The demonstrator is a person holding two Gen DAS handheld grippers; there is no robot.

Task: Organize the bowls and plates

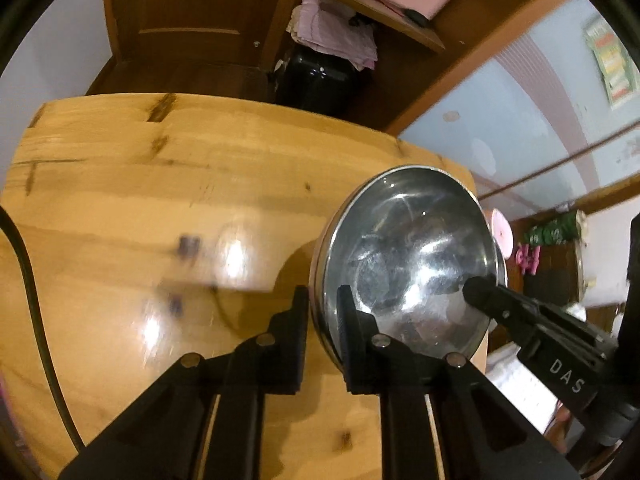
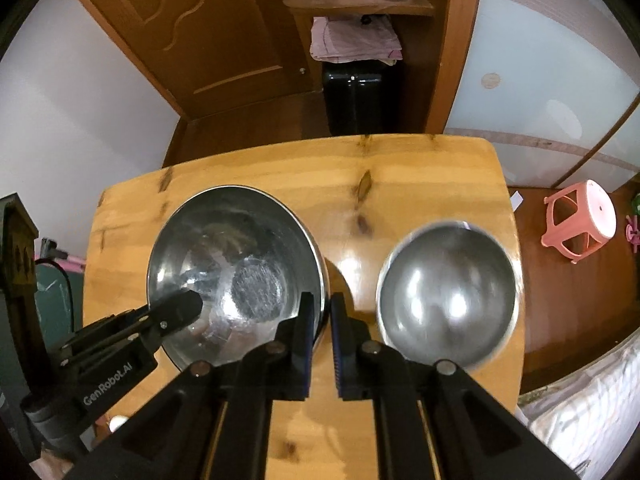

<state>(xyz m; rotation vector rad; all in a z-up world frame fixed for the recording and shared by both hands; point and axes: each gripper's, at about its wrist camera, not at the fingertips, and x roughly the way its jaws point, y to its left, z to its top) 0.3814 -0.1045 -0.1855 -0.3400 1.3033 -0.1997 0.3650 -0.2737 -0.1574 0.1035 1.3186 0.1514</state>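
A large steel bowl [image 1: 408,256] [image 2: 236,264] is held tilted above the wooden table [image 1: 140,200] [image 2: 420,168]. My left gripper [image 1: 323,312] is shut on its left rim, one finger inside, one outside; it also shows in the right wrist view [image 2: 176,308]. My right gripper [image 2: 322,316] is shut on the bowl's right rim; it also shows in the left wrist view [image 1: 480,292]. A smaller steel bowl [image 2: 448,292] sits on the table to the right.
A wooden door [image 2: 216,28] and a shelf with pink cloths [image 2: 352,40] stand behind the table. A black appliance [image 2: 356,96] is under the shelf. A pink stool [image 2: 580,220] stands on the floor at right. A black cable [image 1: 36,300] runs at left.
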